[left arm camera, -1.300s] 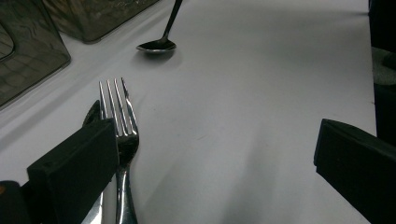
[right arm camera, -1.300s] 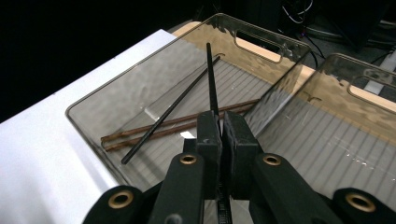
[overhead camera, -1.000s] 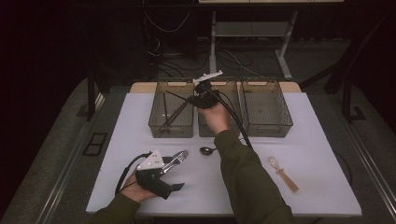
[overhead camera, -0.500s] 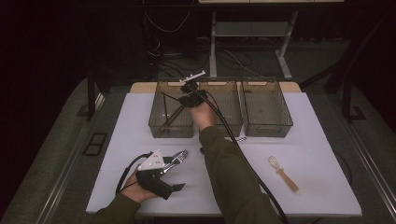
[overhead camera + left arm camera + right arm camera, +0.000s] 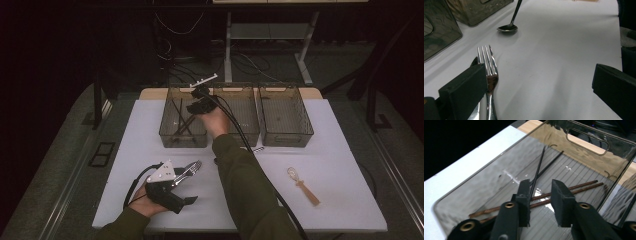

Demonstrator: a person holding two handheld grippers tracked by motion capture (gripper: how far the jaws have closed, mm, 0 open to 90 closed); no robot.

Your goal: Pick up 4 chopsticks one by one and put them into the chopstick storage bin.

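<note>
Chopsticks (image 5: 541, 173) lie in the bin (image 5: 486, 177) below the right gripper (image 5: 540, 202), jaws just opening, empty; left gripper (image 5: 536, 82) released beside fork (image 5: 489, 72)

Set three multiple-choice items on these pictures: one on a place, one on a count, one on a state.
1. Where do the chopsticks lie?
A. left bin
B. middle bin
C. on the table

2. How many bins stand on the table?
A. two
B. three
C. four

3. How do the left gripper's jaws stand?
A. shut on the fork
B. shut on the spoon
C. wide open

Key:
1 A, they lie in the left bin under the right gripper.
2 B, three stand in a row.
3 C, the fork lies beside one jaw, unclamped.
</note>
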